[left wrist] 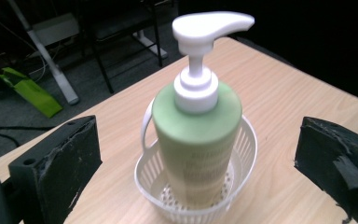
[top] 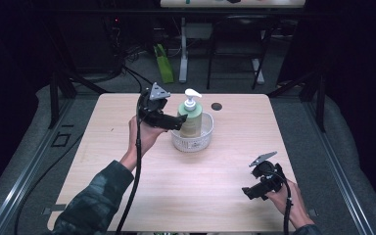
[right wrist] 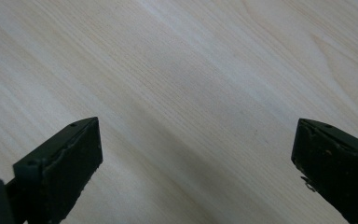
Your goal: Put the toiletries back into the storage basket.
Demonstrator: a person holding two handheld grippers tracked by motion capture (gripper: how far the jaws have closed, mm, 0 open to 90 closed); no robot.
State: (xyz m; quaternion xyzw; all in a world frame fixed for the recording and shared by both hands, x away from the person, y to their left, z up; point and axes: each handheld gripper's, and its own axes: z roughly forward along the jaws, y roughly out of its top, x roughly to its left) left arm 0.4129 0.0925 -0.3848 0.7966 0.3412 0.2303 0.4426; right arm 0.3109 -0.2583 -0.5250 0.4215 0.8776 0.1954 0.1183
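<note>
While soap bottle [left wrist: 196,140] stands in basket [left wrist: 247,154], L tongs [left wrist: 198,154] & R tongs [right wrist: 196,158] both spread.

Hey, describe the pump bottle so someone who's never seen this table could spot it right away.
On the light wooden table, find the small white slotted basket near the middle. The pump bottle stands upright inside it: green body, white pump head, the tallest thing on the table.

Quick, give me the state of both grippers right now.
Left gripper: open, holding nothing; the soap bottle stands free in the basket.
Right gripper: open, holding nothing, over the table.
</note>
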